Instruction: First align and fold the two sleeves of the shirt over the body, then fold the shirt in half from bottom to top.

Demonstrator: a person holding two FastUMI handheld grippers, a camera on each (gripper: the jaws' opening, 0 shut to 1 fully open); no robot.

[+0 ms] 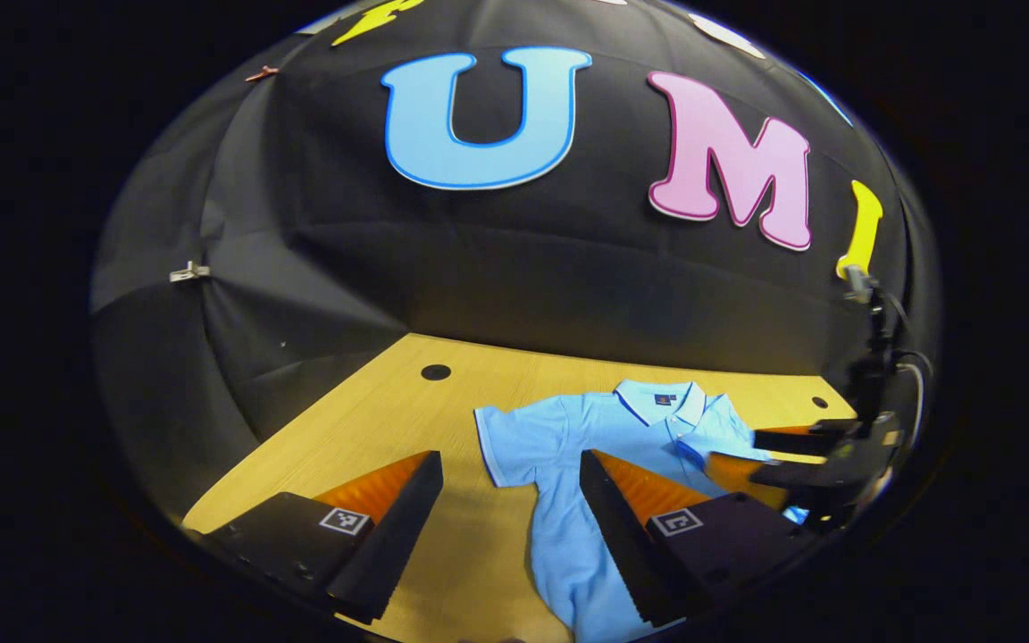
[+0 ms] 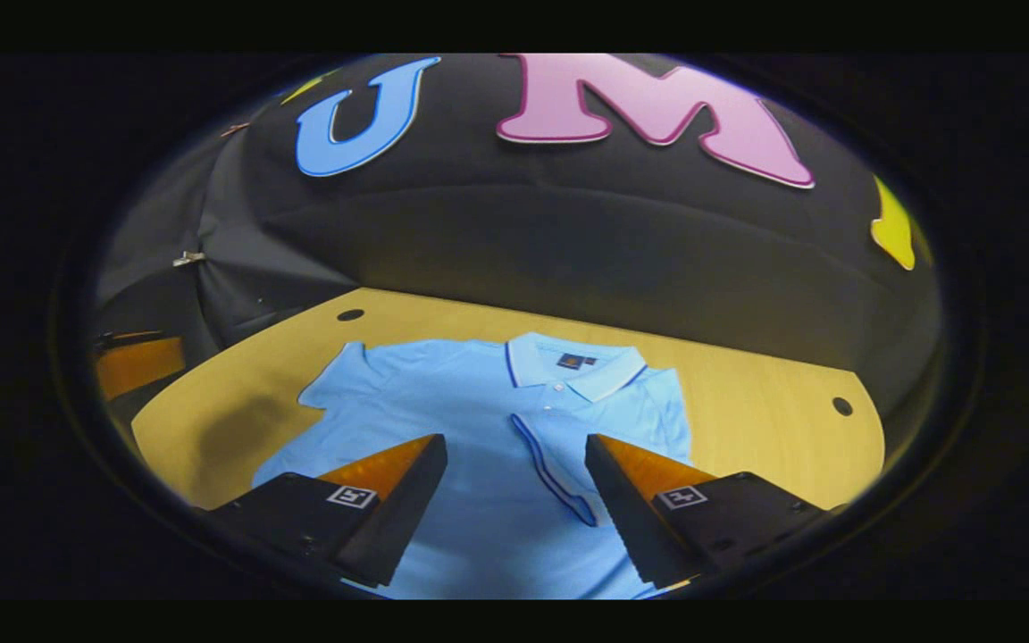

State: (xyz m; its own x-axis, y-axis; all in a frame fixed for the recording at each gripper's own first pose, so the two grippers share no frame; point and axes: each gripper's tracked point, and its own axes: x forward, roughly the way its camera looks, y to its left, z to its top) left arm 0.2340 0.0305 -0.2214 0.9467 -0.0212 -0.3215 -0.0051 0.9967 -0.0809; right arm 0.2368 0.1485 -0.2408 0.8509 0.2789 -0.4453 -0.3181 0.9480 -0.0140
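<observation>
Left gripper view: light-blue polo shirt [image 1: 604,446] lies flat on the wooden counter [image 1: 407,402], collar [image 1: 662,400] toward the booth wall, one short sleeve [image 1: 514,442] spread out sideways. Left claw [image 1: 510,500] has its fingers wide apart, nothing between them, hovering above that spread sleeve and the shirt's side edge, probably lined up to pick the sleeve for its fold. Right claw [image 1: 747,455] shows at the far side over the opposite shoulder, fingers apart and empty. Right gripper view: the polo shirt [image 2: 479,402] sits centred on the counter [image 2: 765,411], buttoned placket up. The near sleeve [image 2: 604,446] looks already folded in over the body, its trimmed edge [image 2: 555,473] running diagonally across the chest; the far sleeve [image 2: 336,379] is unfolded. Right claw [image 2: 514,487] is spread apart just above the folded sleeve, gripping nothing. Judgement: one sleeve fold done, other pending, bottom-to-top fold not started.
</observation>
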